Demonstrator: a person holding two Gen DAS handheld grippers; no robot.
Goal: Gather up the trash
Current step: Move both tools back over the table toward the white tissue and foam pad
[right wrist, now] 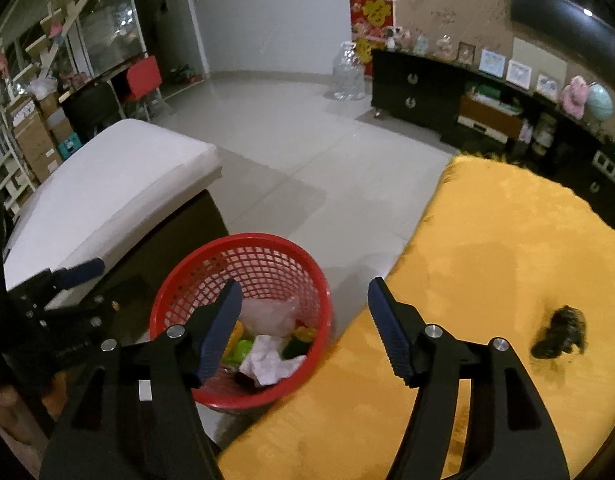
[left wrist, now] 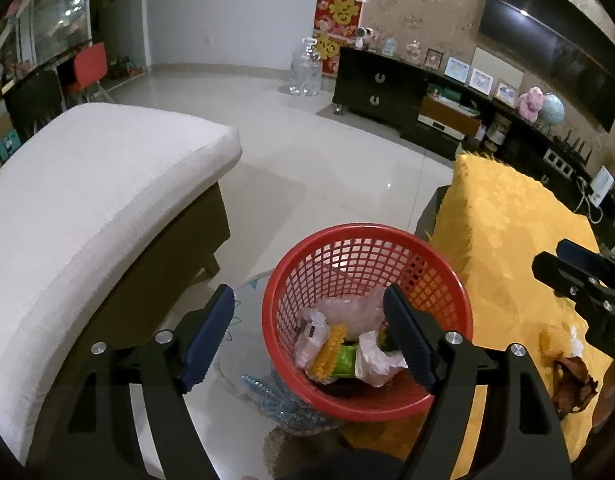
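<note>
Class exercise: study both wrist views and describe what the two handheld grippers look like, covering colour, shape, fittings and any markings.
Both match. The left gripper and right gripper each have two black angular arms with cut-out slots, silver round bolts at the joints, and dark blue ribbed pads on the fingers. White lettering, too blurred to read, shows on the right gripper in the left wrist view. No cables or sleeves show.

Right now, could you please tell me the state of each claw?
Left claw: open, holding nothing, above the red basket.
Right claw: open, holding nothing.
</note>
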